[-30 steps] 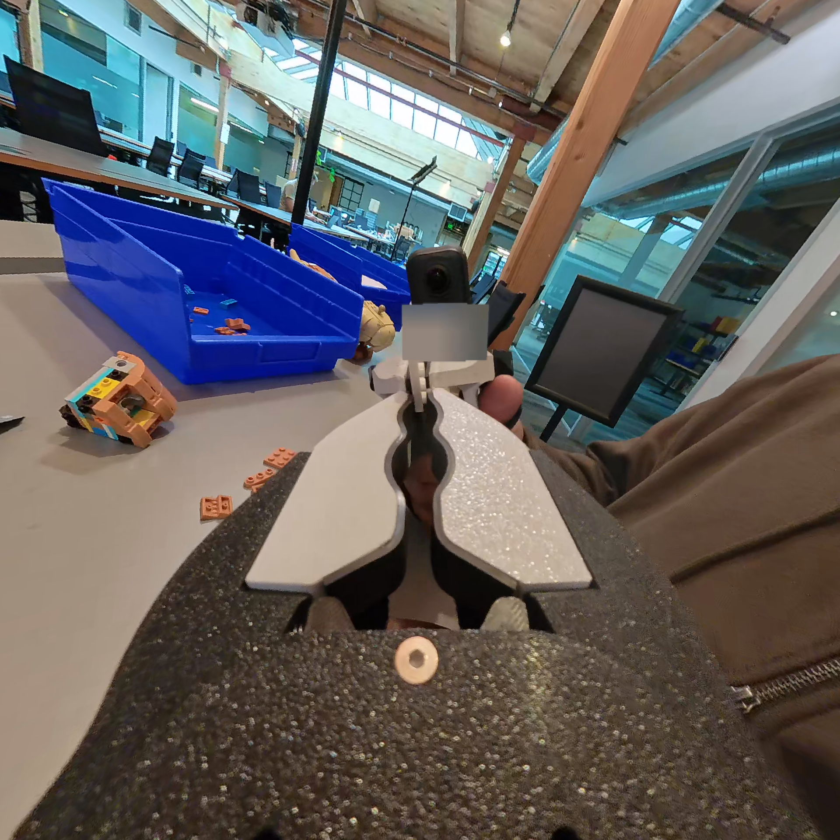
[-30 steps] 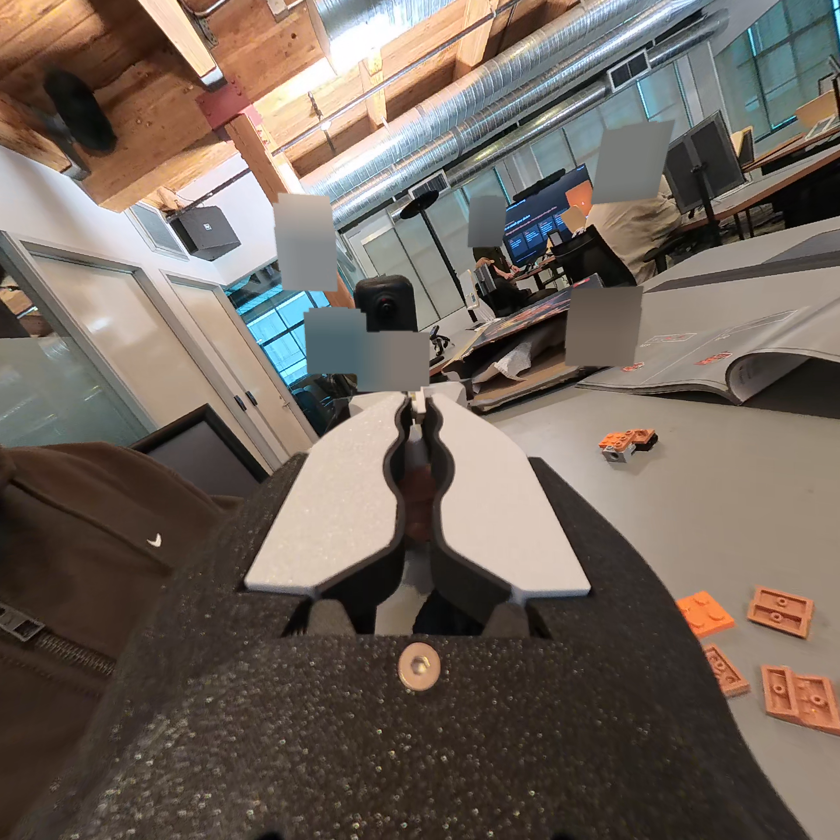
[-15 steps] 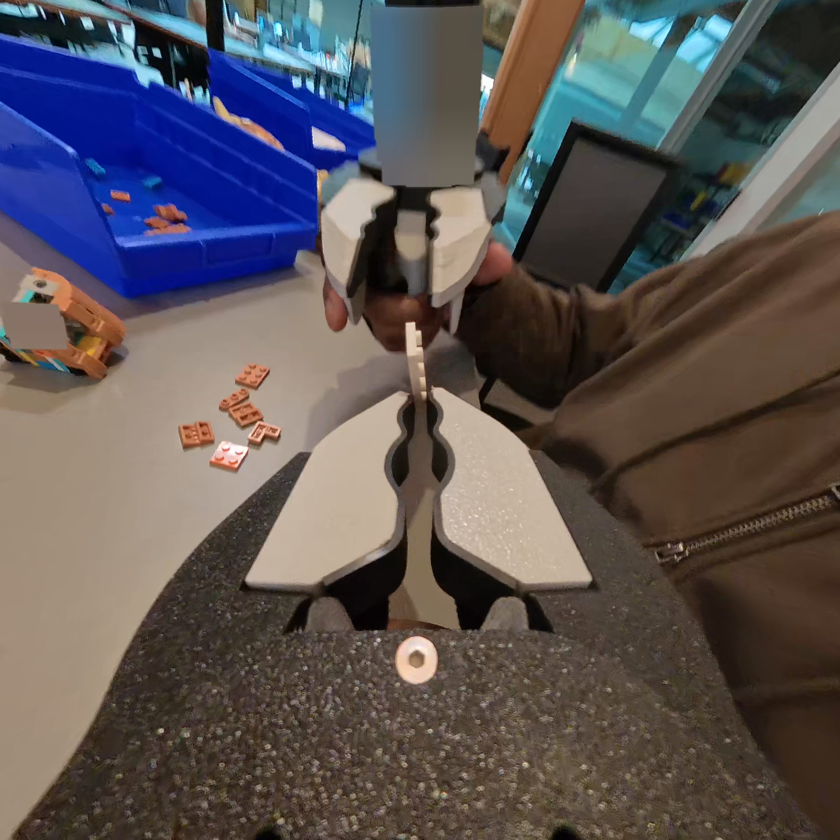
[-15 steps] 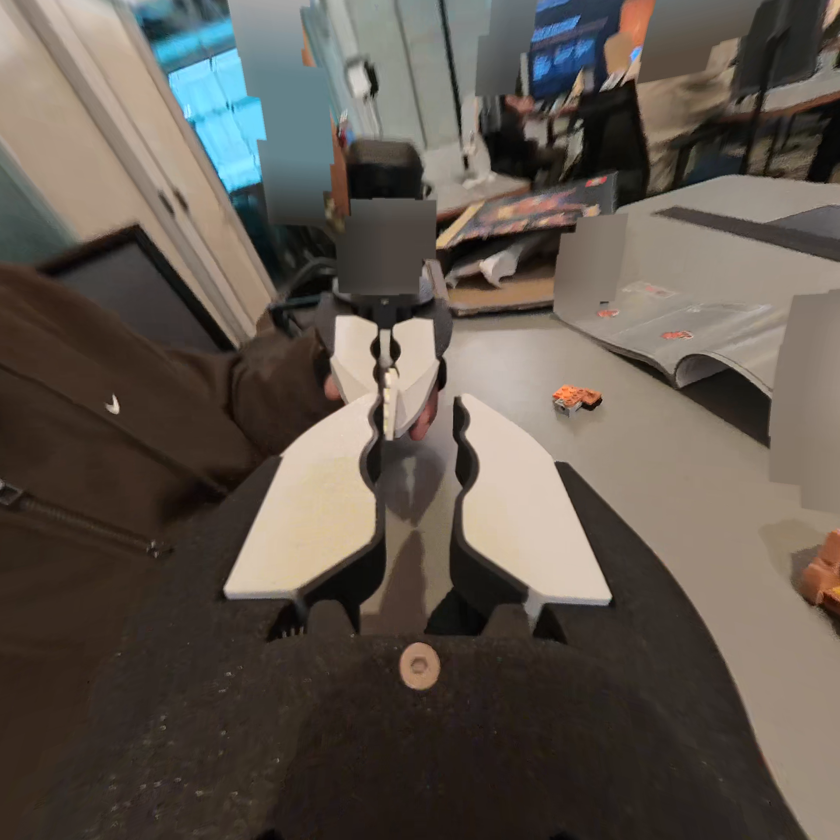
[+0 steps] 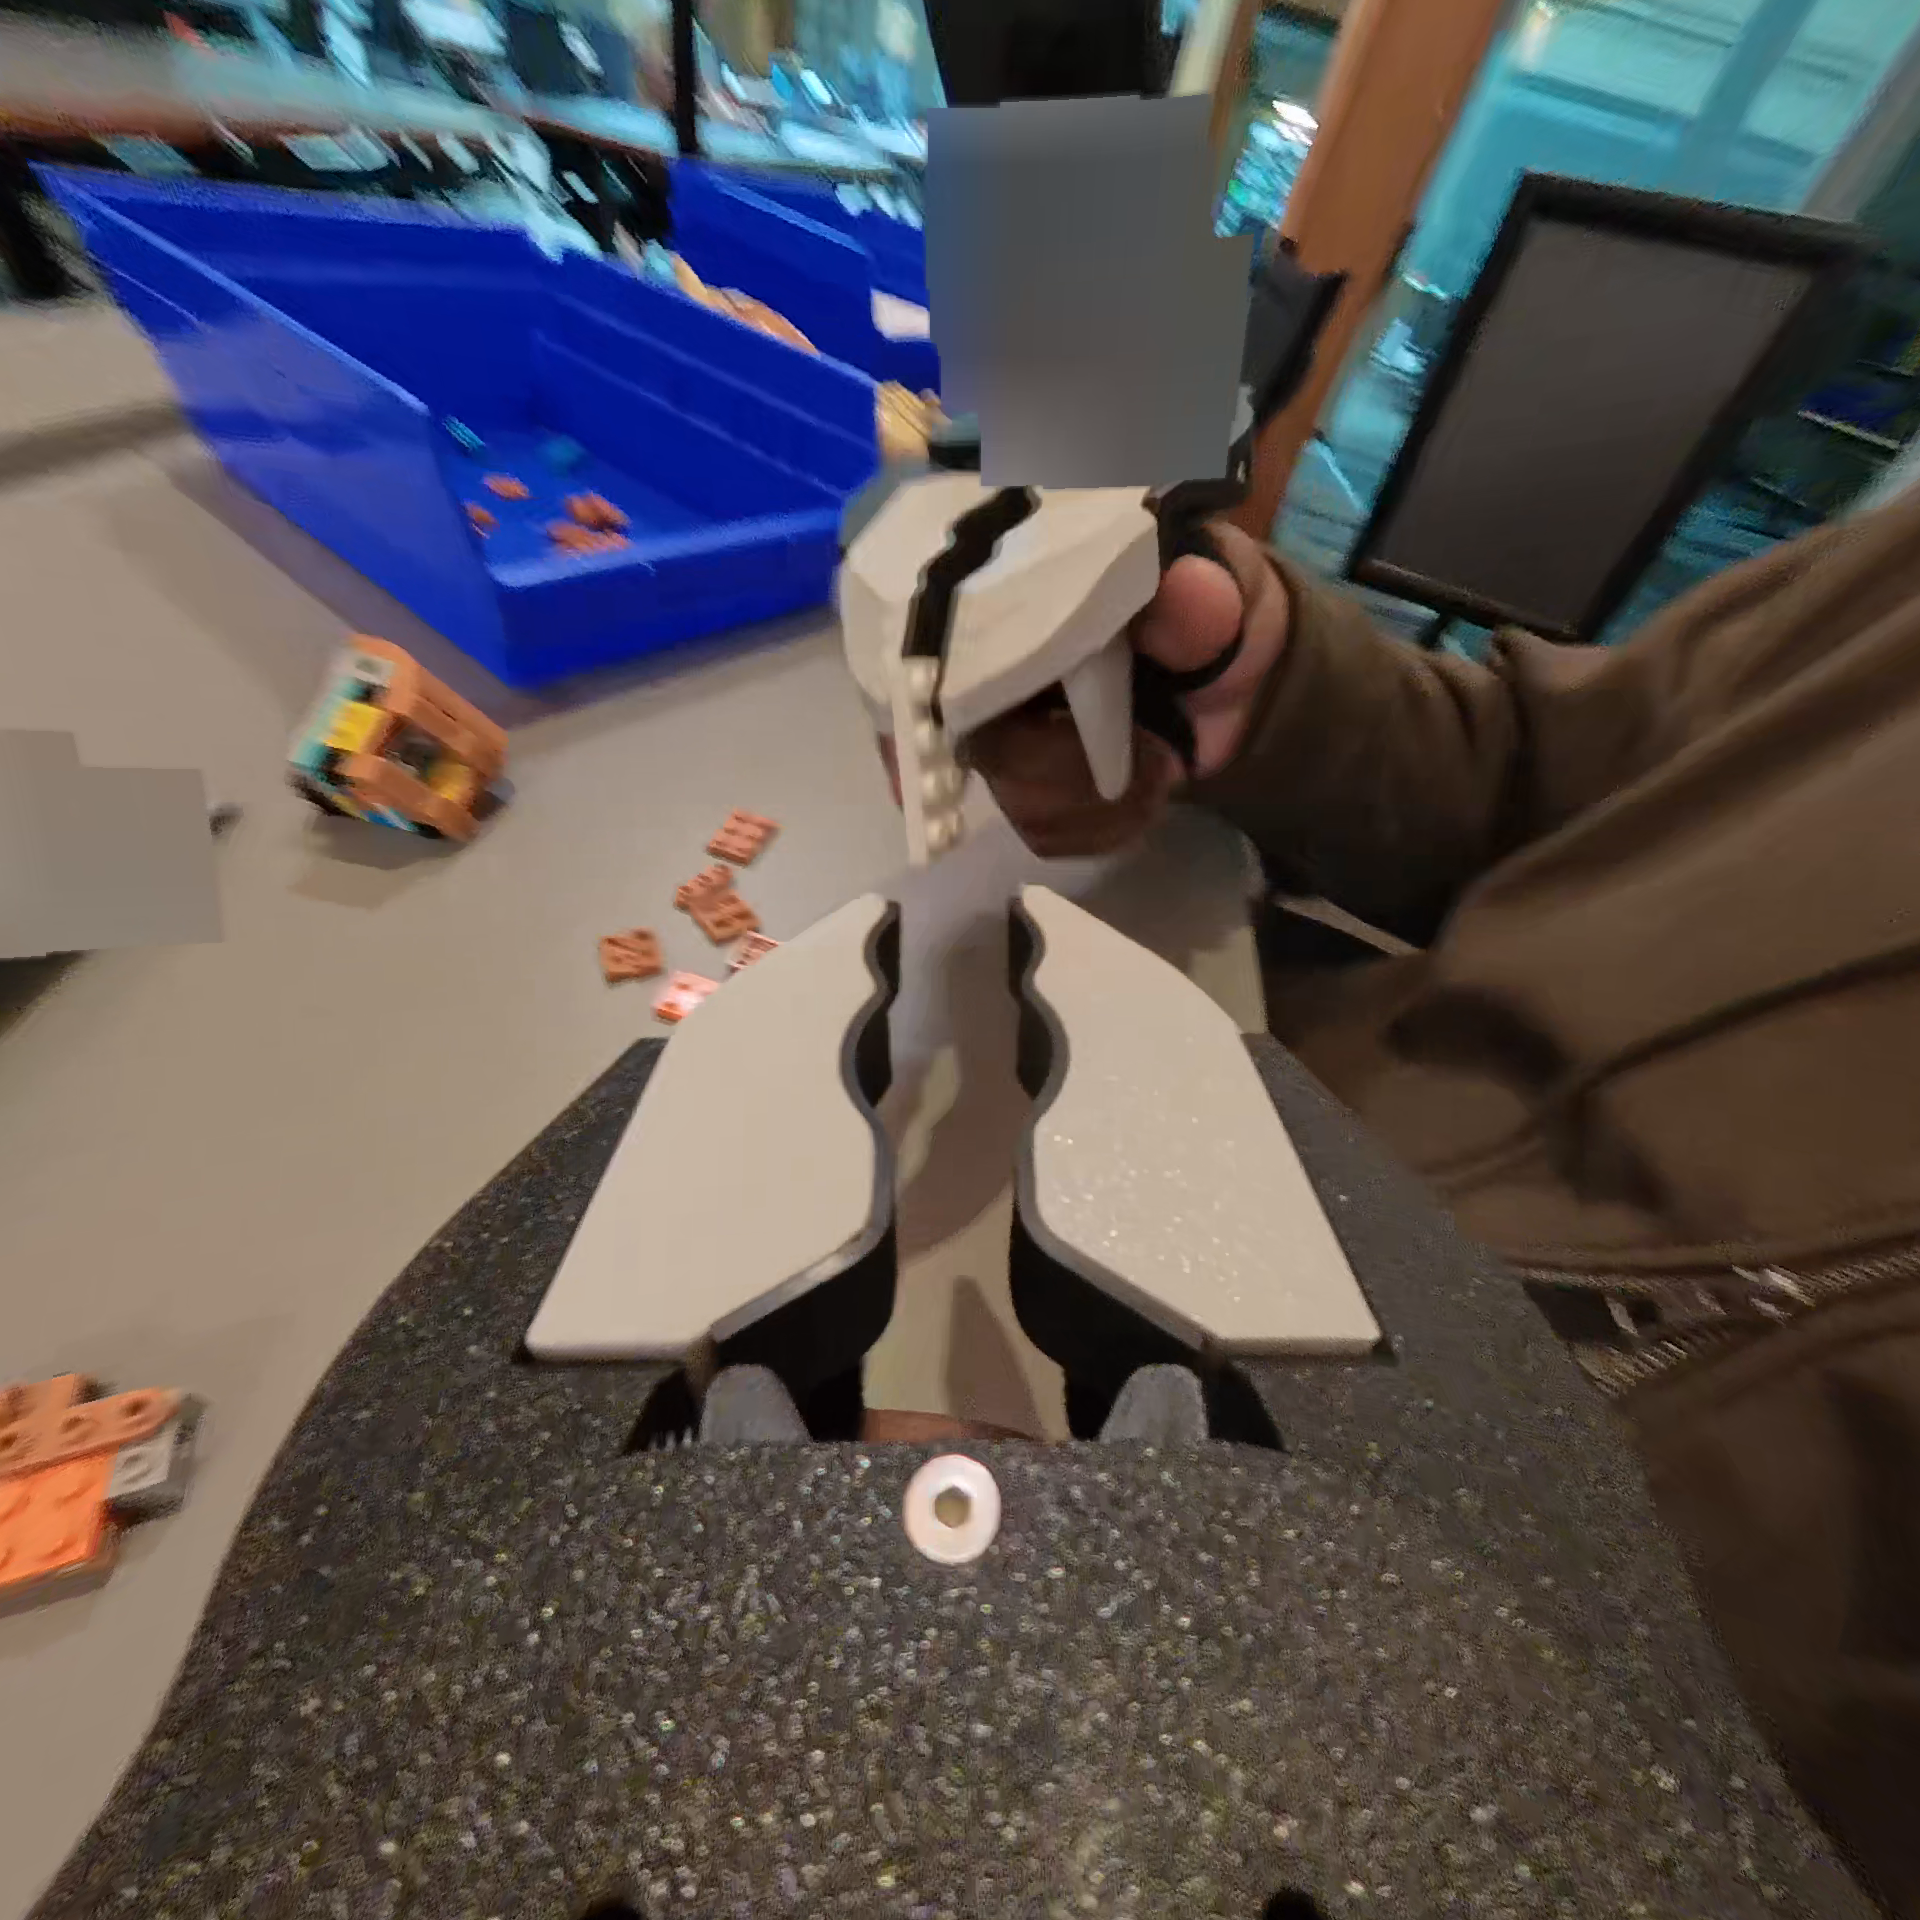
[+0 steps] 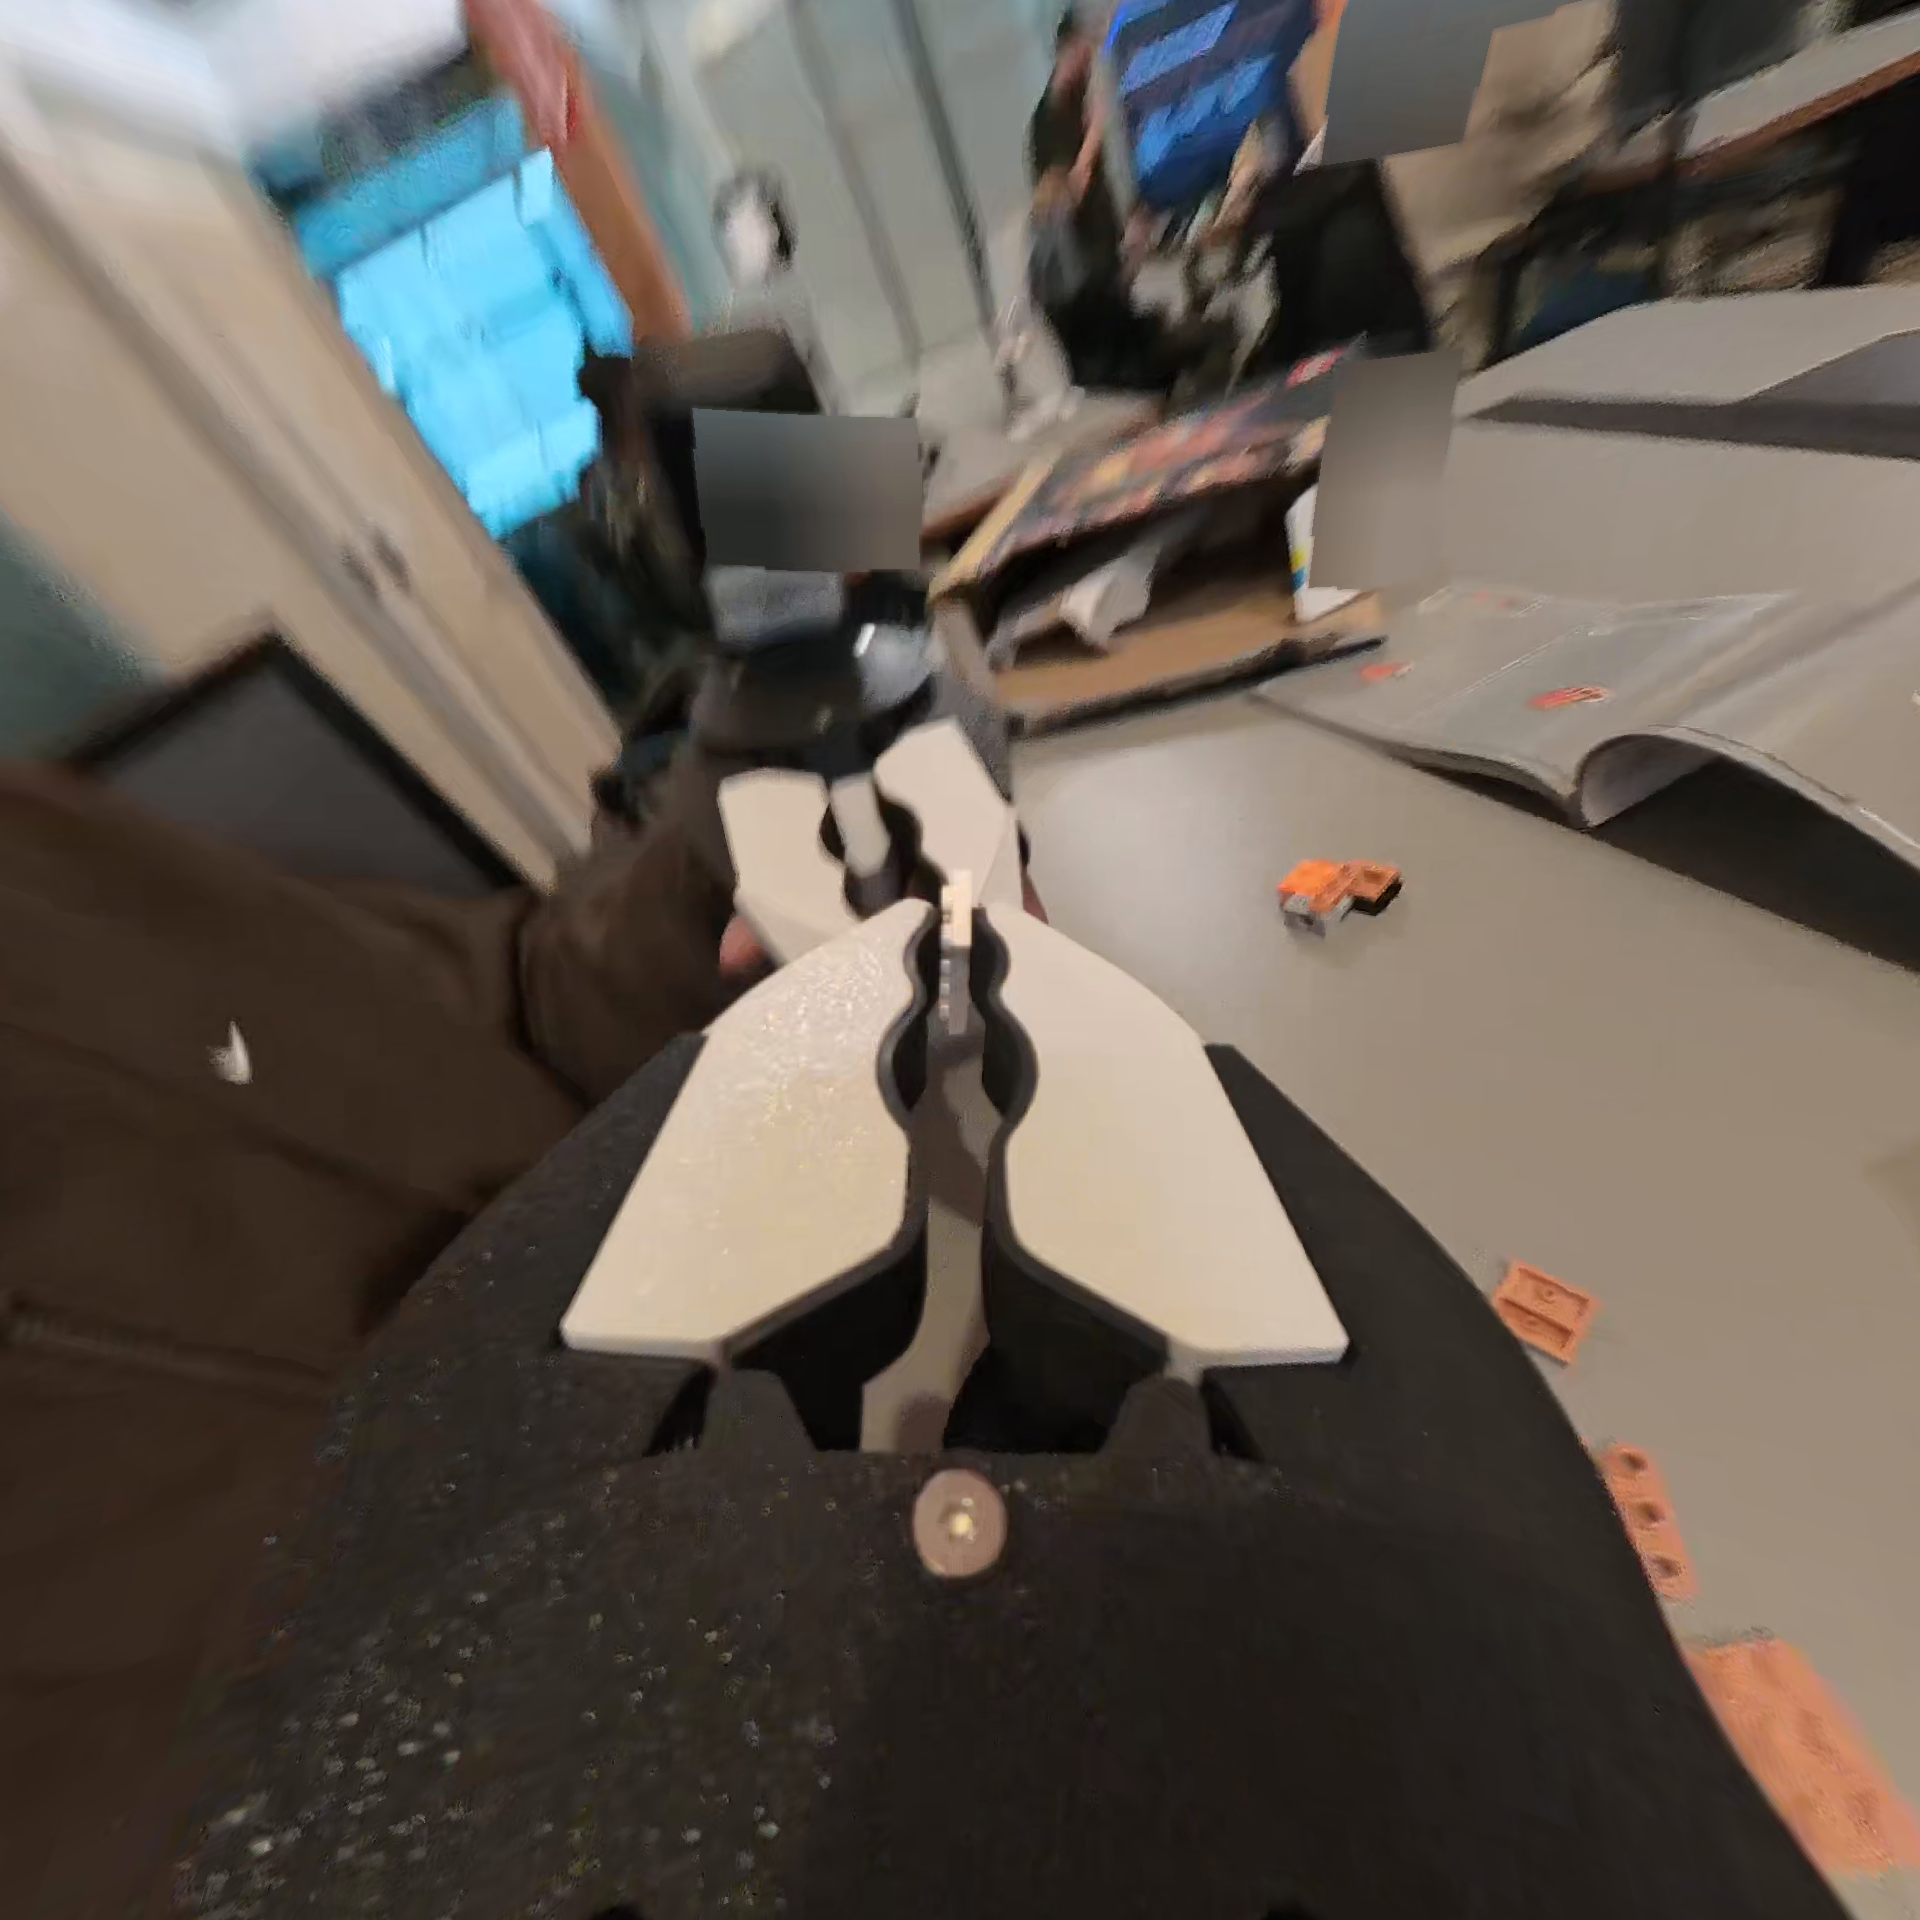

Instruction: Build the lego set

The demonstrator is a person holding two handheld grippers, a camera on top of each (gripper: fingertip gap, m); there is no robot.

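1. Since half a second ago the pale plate has changed owners. My left gripper, which pinched it then, now has its fingers spread with nothing between them. My right gripper, open then, is now closed on the plate, up in the air above the table.
2. Table: the handover is happening near its front edge, close to the person's brown sleeve. If the plate slips, I judge it could drop off the table rather than onto it.
3. Blue bin: well apart from both grippers, so I see little danger there. Both views are smeared, though, so I would not trust my aim on a fast sweep.
4. Half-built model: it lies tipped on the table near the bin. Pressing the plate onto it there could push it sliding unless my left gripper braces it.
5. Loose brown plates: they lie just beyond my open left fingers, and lowering carelessly could scatter them.
6. Pale plate: only one end seems clamped and the rest sticks out. I think it could swivel in the grip and meet the studs crooked.
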